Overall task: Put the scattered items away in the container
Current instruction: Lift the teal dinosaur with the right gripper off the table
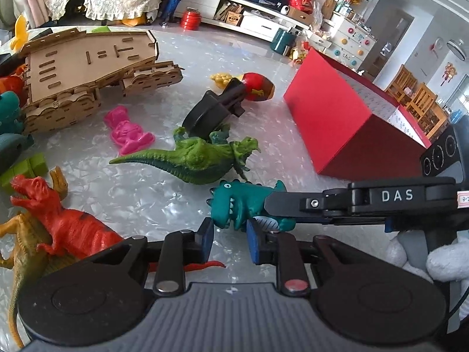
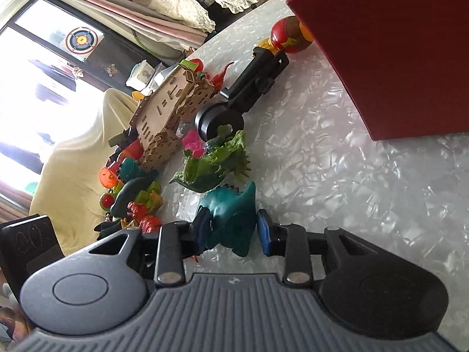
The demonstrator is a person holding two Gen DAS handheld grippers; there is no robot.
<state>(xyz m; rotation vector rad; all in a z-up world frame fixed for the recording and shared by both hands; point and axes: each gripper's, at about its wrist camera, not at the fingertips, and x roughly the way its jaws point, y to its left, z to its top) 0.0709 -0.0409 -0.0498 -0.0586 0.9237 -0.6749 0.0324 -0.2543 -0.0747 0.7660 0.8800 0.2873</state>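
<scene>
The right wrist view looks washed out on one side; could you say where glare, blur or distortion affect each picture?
Right wrist view: the window is blown out white and the whole scene sits rolled sideways. Left wrist view: evenly lit, fisheye bends the red box, and the table glints.

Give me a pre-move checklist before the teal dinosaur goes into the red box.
1. Teal dinosaur between the right gripper jaws: ok.
2. Both pads pressing firmly on it: cannot tell; contact on one side is unclear.
3. Left gripper clear of the toy: not ok; its open jaws sit right at the toy's feet.
4. Red box upright, top open: ok.
5. Bare table between toy and box: ok.
</scene>
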